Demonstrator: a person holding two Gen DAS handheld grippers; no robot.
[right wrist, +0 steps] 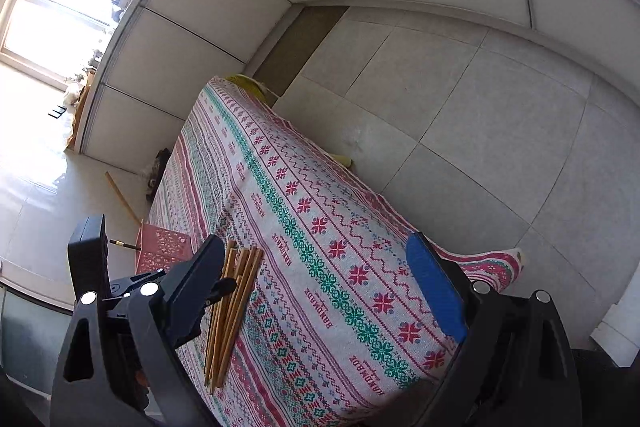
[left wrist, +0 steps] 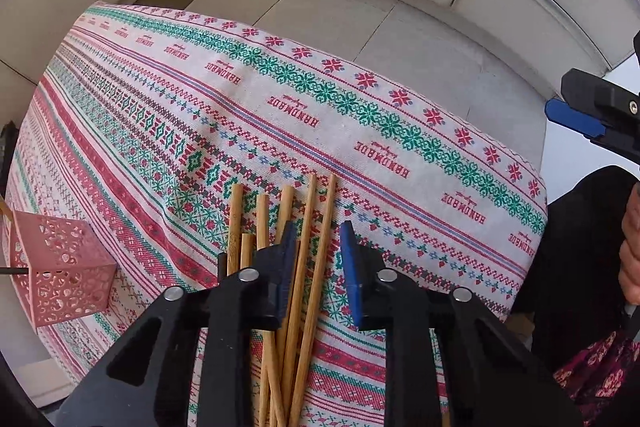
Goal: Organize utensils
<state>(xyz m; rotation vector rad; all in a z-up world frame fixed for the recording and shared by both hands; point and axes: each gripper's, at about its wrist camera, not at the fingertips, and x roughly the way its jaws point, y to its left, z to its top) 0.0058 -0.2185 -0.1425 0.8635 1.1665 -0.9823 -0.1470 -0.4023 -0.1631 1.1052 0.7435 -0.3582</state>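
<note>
A desk draped in a patterned cloth [left wrist: 280, 115] of red, green and white bands is standing on a pale tiled floor [right wrist: 460, 99], with white panelled walls behind. At the far left edge of the desk, a pink cut-out metal holder [left wrist: 60, 263] is lying tipped on its side. Just right of it, a bundle of wooden chopsticks [left wrist: 308, 227] is lying loose on the cloth, fanned slightly. The left tool [left wrist: 318, 259] is pointing steeply down over the bundle, its blue-padded fingers straddling two of the sticks. A gap is showing beside the right pad, so its jaws are looking released rather than clenched. Further right, the right tool [right wrist: 320, 291] is hovering above bare cloth with its jaws spread wide, grasping nothing. At the far right, a person's hand [left wrist: 631, 247] is showing beside dark clothing.
</note>
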